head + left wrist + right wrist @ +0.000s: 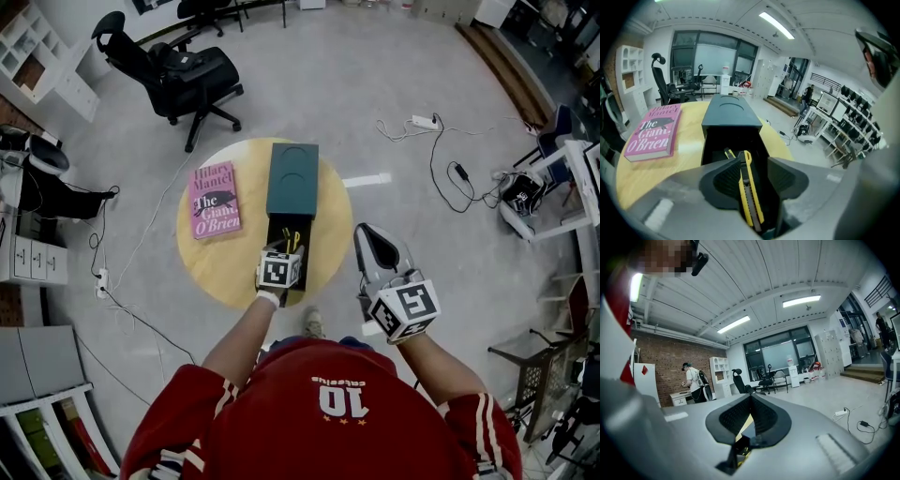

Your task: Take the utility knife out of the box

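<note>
A dark green box (292, 178) lies on the round wooden table (220, 267), its drawer end open toward me. Inside the opening lies a yellow-and-black utility knife (749, 187), seen from above as a yellow sliver (292, 241). My left gripper (285, 253) points steeply down into the opening. In the left gripper view it (753, 165) stands open, its pads on either side of the knife and the right pad clearly apart from it. A second yellow tool (727, 153) lies further in. My right gripper (368, 234) is shut and empty, held level off the table's right edge.
A pink book (216, 200) lies on the table left of the box. A black office chair (178, 75) stands beyond the table. Cables and a power strip (424, 121) lie on the floor at the right. A person (693, 383) stands far off by a brick wall.
</note>
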Action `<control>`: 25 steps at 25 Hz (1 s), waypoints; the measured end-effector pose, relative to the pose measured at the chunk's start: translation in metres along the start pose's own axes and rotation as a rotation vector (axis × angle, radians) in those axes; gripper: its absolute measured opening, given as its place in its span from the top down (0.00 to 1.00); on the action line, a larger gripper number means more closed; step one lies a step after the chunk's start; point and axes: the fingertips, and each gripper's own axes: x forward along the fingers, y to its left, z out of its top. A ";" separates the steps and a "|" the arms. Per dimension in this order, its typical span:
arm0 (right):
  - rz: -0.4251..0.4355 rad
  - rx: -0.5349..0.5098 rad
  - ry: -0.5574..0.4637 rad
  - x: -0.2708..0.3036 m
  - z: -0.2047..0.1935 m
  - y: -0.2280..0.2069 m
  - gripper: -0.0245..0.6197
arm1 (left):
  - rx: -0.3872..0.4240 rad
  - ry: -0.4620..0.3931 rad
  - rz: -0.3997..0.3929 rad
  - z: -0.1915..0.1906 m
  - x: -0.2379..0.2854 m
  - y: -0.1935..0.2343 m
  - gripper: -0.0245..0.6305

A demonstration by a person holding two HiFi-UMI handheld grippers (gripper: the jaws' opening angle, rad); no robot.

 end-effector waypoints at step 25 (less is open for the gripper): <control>-0.049 0.095 0.042 -0.004 -0.022 -0.015 0.96 | -0.114 0.157 0.040 -0.028 0.027 0.017 0.77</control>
